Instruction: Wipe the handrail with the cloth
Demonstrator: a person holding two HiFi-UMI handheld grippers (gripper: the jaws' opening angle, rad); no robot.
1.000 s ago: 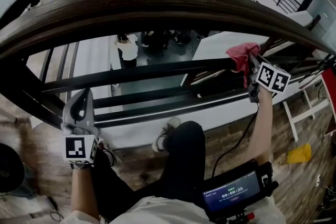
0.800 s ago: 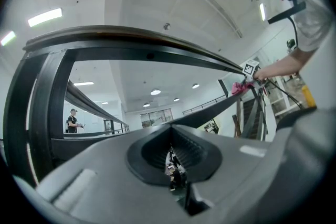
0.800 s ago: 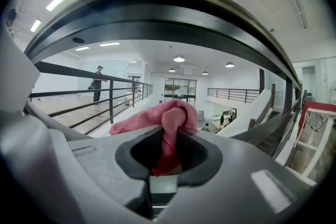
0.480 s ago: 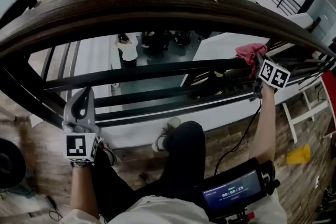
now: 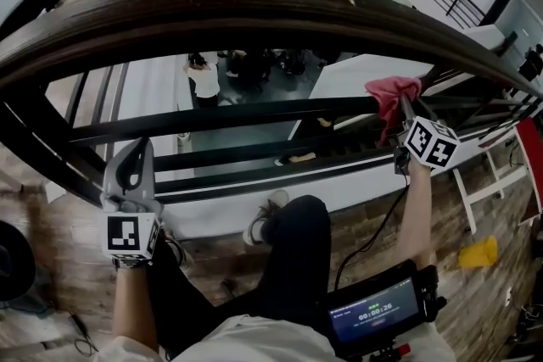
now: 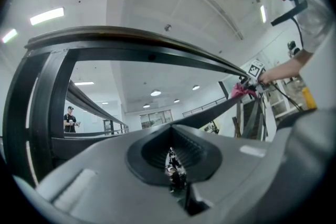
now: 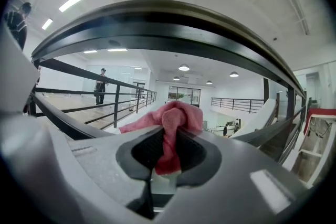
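The dark wooden handrail (image 5: pixel 254 0) curves across the top of the head view. A pink-red cloth (image 5: pixel 392 91) is bunched just below it at the right, near a black lower rail (image 5: pixel 254 110). My right gripper (image 5: pixel 400 108) is shut on that cloth, its marker cube below. In the right gripper view the cloth (image 7: pixel 170 123) sticks out between the jaws, with the handrail (image 7: pixel 173 18) arching above it; I cannot tell whether they touch. My left gripper (image 5: pixel 134 155) hangs low at the left, shut and holding nothing. In the left gripper view the handrail (image 6: pixel 131 39) and the cloth (image 6: pixel 239 89) show.
Black lower rails run under the handrail, with an open drop to a floor below where people (image 5: pixel 204 76) stand. My legs and a shoe (image 5: pixel 263 220) are close to the railing. A screen device (image 5: pixel 377 318) hangs at my waist. A yellow object (image 5: pixel 479 252) lies on the wooden floor.
My right gripper slid the cloth right and up along the railing, then came back left and a little lower. The left gripper has stayed where it was.
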